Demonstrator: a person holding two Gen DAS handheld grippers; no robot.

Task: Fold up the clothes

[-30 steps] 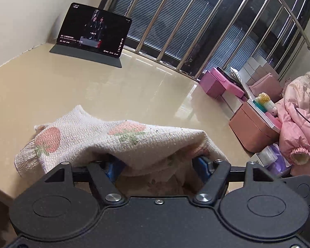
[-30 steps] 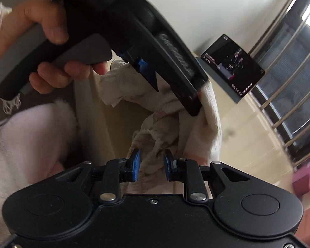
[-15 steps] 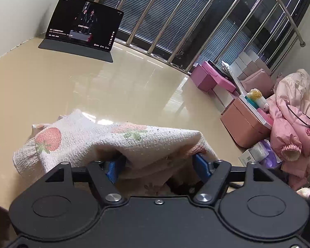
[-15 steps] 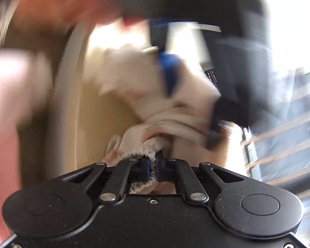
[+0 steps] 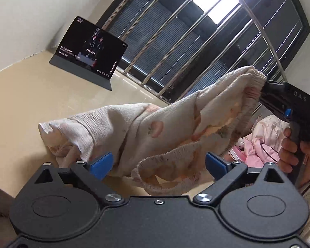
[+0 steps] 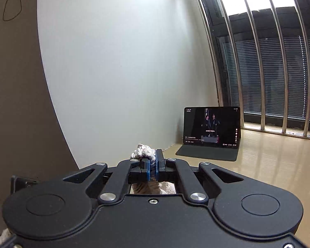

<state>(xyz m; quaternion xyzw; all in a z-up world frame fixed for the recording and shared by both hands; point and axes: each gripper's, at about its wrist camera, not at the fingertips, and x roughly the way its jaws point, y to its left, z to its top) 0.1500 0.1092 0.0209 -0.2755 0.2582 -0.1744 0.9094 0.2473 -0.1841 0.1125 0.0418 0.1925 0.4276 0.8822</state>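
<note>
A second ago the strawberry-print garment (image 5: 146, 132) lay bunched on the beige surface (image 5: 41, 95) with the left tool's blue pads tucked under its near edge. Now one end is lifted off the surface and the cloth is stretched into a long band. The left tool (image 5: 158, 164) has just been opening: its blue fingers (image 5: 101, 164) stand spread wide, and the elastic hem (image 5: 165, 173) sags loosely between them, not squeezed by either pad.

The right tool (image 5: 264, 95), held by a hand (image 5: 295, 155) at the right of the left wrist view, has come up from low beside the cloth and now pinches the garment's far upper corner. In the right wrist view its jaws are pressed together (image 6: 153, 163) on a small wad of white knit, where earlier they stood apart with fabric ahead of them.

The garment's long axis runs diagonally in the left wrist view, from the crumpled low end resting on the surface at left up to the pinched corner at upper right. The waistband opening hangs toward the camera.

A tablet (image 5: 91, 51) stands propped at the back of the surface by the wall, just beside the barred window (image 5: 196, 47). Pink clothing (image 5: 262, 142) lies heaped behind the raised cloth at right.
</note>
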